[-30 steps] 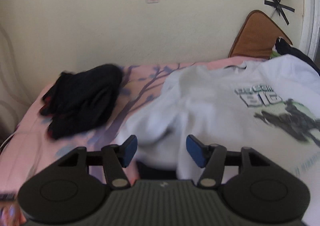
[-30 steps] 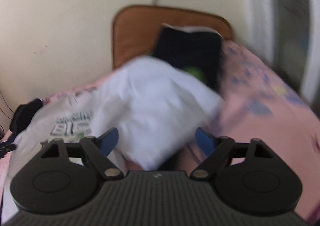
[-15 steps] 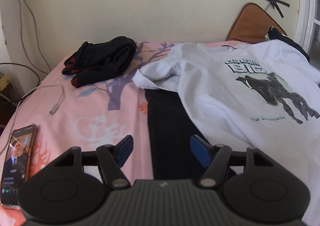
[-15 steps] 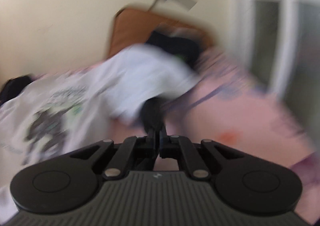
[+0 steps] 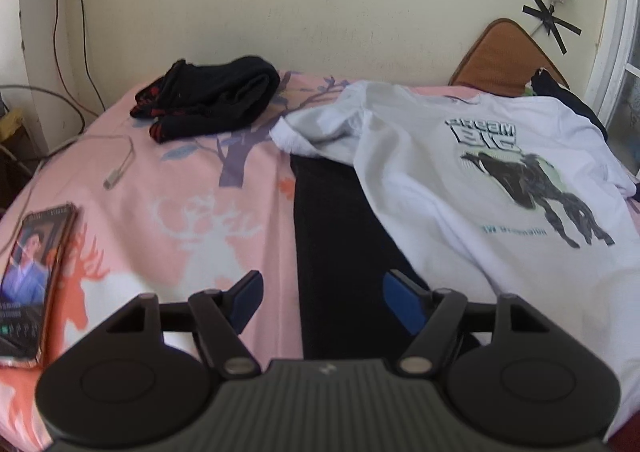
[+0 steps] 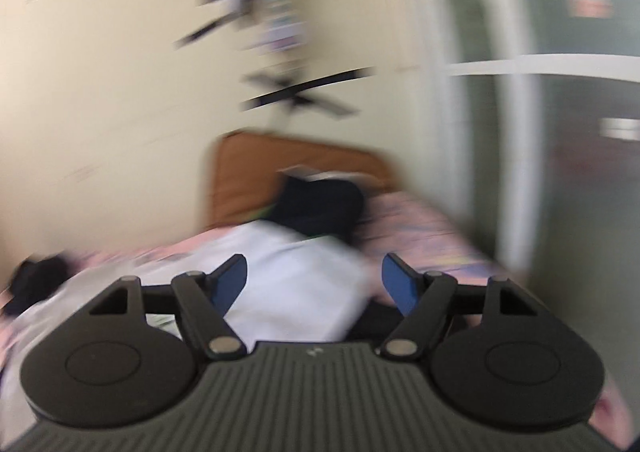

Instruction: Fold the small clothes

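Observation:
A white T-shirt (image 5: pixel 460 179) with a dark horse print lies spread on the pink bed, its sleeve pointing left. Partly under it lies a flat black garment (image 5: pixel 332 219). My left gripper (image 5: pixel 320 296) hovers over the near end of that black garment, jaws opening, nothing between its blue pads. In the blurred right wrist view, my right gripper (image 6: pixel 316 284) hangs above the shirt's white sleeve (image 6: pixel 296 284), jaws opening, gripping nothing.
A bundle of black clothes (image 5: pixel 208 99) sits at the back left of the bed. A phone (image 5: pixel 32 272) and a charging cable (image 5: pixel 120 167) lie at the left. A brown cushion (image 5: pixel 504 55) with dark clothes (image 6: pixel 320 203) leans in the far right corner by a window frame.
The left gripper has pulled back from the shirt sleeve, leaving it on the bed. The right gripper went from open to shut and is open again, and now looks higher up the wall.

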Available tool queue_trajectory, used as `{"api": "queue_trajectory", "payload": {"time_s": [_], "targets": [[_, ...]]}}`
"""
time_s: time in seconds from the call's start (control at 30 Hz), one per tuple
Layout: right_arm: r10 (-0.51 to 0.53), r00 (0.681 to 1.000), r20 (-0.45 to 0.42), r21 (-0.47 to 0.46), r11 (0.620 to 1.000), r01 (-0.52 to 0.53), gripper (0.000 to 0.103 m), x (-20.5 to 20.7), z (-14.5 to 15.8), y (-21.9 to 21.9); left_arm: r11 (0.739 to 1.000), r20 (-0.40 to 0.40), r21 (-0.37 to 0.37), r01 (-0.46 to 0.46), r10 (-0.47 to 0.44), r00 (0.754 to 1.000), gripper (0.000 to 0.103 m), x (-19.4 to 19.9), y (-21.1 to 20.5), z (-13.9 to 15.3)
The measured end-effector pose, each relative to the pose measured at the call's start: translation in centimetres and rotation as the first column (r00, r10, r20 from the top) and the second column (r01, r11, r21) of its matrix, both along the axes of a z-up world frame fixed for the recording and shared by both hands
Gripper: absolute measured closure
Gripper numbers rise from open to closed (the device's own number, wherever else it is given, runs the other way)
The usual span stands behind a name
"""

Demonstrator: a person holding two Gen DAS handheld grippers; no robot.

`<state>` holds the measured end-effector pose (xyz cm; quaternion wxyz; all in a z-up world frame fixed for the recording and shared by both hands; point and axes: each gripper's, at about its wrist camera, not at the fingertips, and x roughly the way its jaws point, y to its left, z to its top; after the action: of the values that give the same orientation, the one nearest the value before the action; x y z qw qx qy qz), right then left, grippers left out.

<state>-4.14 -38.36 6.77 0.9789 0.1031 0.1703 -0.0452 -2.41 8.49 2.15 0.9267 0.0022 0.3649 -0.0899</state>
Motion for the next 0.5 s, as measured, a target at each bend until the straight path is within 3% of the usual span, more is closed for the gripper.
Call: {"api": "queue_trajectory", "payload": {"time_s": [0.13, 0.2, 0.27, 0.4, 0.5], "targets": [[0.252, 0.967, -0.035, -0.03, 0.967, -0.253, 0.024, 3.6, -1.6, 7.1, 1.0, -0.004, 0.001, -0.006, 0.006, 1.0, 0.039, -1.0, -0.3, -0.8], [0.349, 0.935, -0.061, -0.028, 0.936, -0.351, 0.024, 5.4, -2.5, 10.5, 1.0, -0.013, 0.017, -0.014, 0.015, 1.0, 0.057, -1.3, -0.6, -1.4], [0.434, 0.897, -0.085, -0.002, 0.9, -0.435, 0.024, 7.0, -2.8, 13.5, 0.998, 0.013, 0.051, -0.026, 0.026, 1.0, 0.095, -1.6, -0.9, -1.7], [0.56, 0.818, -0.131, 0.005, 0.825, -0.565, 0.024, 8.8, -3.6, 19.4, 0.998, 0.044, 0.028, -0.052, 0.05, 0.998, 0.098, -1.3, 0.5, -1.4], [0.612, 0.775, -0.156, -0.038, 0.781, -0.624, 0.024, 9.2, -4.3, 22.3, 0.986, 0.097, 0.048, -0.16, 0.154, 0.983, 0.098, 0.0, 3.2, -0.2]]}}
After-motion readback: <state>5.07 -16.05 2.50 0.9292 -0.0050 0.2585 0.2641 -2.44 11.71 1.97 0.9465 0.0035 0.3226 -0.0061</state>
